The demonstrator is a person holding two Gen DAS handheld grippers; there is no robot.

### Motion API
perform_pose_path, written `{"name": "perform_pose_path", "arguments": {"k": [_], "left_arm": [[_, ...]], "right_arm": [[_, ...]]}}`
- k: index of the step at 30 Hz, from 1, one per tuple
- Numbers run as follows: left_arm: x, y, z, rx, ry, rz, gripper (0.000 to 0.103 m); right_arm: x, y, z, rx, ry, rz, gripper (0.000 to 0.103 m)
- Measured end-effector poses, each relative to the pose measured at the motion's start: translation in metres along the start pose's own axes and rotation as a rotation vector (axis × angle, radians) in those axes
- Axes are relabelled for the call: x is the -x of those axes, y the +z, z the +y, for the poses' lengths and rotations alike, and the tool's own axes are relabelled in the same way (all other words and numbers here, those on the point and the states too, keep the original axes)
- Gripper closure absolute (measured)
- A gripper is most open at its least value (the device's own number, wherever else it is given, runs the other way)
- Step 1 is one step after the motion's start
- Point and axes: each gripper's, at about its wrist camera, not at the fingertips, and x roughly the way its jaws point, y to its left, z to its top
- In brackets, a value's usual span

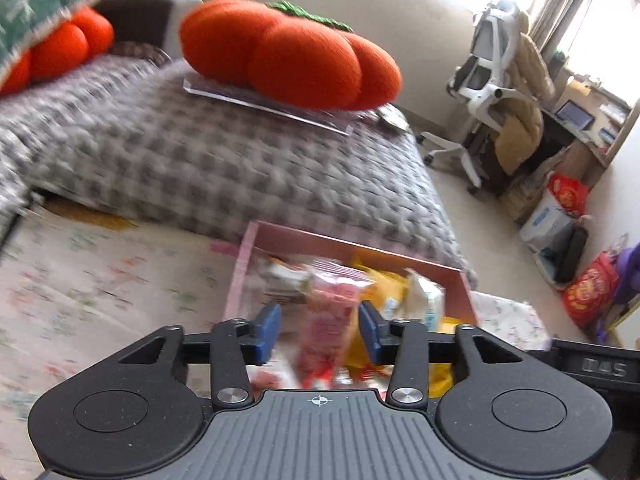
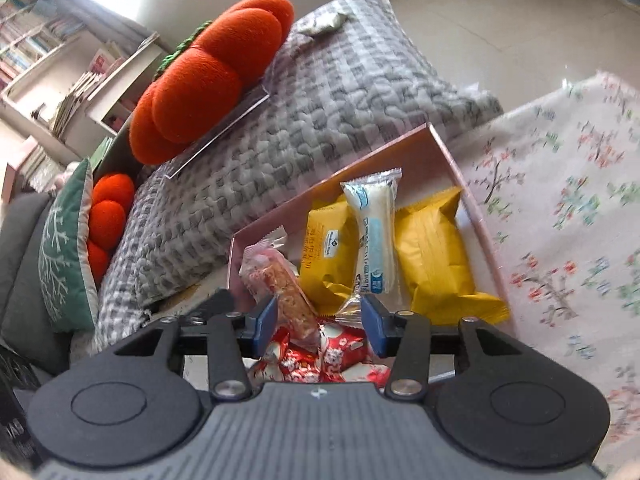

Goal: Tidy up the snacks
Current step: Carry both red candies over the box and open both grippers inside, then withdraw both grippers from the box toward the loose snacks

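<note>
A pink box [image 2: 476, 208] sits on a floral cloth and holds snacks: two yellow packets [image 2: 432, 248], a white-and-blue bar [image 2: 374, 224], a pink wrapped bar [image 2: 280, 280] and red candies [image 2: 320, 356]. The box also shows in the left wrist view [image 1: 248, 248]. My left gripper [image 1: 320, 332] is open, jaws either side of a blurred pink packet [image 1: 332, 320] over the box; no contact shows. My right gripper [image 2: 320, 320] is open above the near end of the box, over the red candies, with the pink bar by its left pad.
A grey checked quilt [image 1: 200, 160] lies behind the box with an orange pumpkin cushion [image 1: 288, 52] on a clear sheet. A floral cloth [image 2: 560, 240] spreads around the box. An office chair [image 1: 484, 80], a desk and bags stand at the far right.
</note>
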Motion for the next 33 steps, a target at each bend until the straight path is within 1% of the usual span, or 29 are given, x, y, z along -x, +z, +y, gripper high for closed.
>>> {"name": "perform_pose_path", "arguments": {"k": [2, 4, 5, 8, 11, 14, 17, 20, 22, 24, 27, 29, 33], "left_arm": [[0.011, 0.002, 0.007, -0.009, 0.031, -0.003, 0.054], [0.023, 0.001, 0.019, 0.015, 0.034, 0.009, 0.054], [0.028, -0.002, 0.024, 0.034, 0.037, 0.026, 0.054], [0.039, -0.011, 0.031, 0.049, 0.043, 0.053, 0.053], [0.052, -0.019, 0.028, -0.016, 0.074, 0.059, 0.053], [0.068, -0.027, 0.023, -0.091, 0.104, 0.051, 0.053], [0.083, -0.033, 0.022, -0.133, 0.137, 0.047, 0.053], [0.096, -0.04, 0.021, -0.162, 0.144, 0.059, 0.053], [0.1, -0.045, 0.02, -0.192, 0.153, 0.07, 0.053], [0.101, -0.051, 0.018, -0.229, 0.169, 0.077, 0.053], [0.101, -0.058, 0.013, -0.291, 0.179, 0.082, 0.053], [0.101, -0.061, 0.012, -0.316, 0.174, 0.088, 0.053], [0.101, -0.065, 0.013, -0.338, 0.173, 0.1, 0.053]], "right_arm": [[0.01, -0.001, 0.004, 0.051, -0.03, -0.002, 0.058], [0.02, -0.003, 0.005, 0.073, -0.055, -0.007, 0.056], [0.024, -0.004, 0.004, 0.067, -0.049, -0.007, 0.053], [0.031, -0.01, 0.004, 0.041, -0.034, 0.022, 0.053], [0.042, -0.018, 0.012, 0.053, -0.041, 0.032, 0.053], [0.056, -0.025, 0.027, 0.131, -0.075, 0.015, 0.053], [0.071, -0.032, 0.034, 0.185, -0.108, -0.009, 0.048], [0.081, -0.037, 0.032, 0.184, -0.142, -0.015, 0.047], [0.09, -0.04, 0.025, 0.158, -0.162, -0.029, 0.045], [0.099, -0.04, 0.018, 0.131, -0.17, -0.052, 0.039], [0.106, -0.041, 0.01, 0.106, -0.208, -0.081, 0.035], [0.1, -0.045, 0.01, 0.129, -0.225, -0.056, 0.035], [0.086, -0.056, 0.018, 0.166, -0.215, 0.012, 0.034]]}}
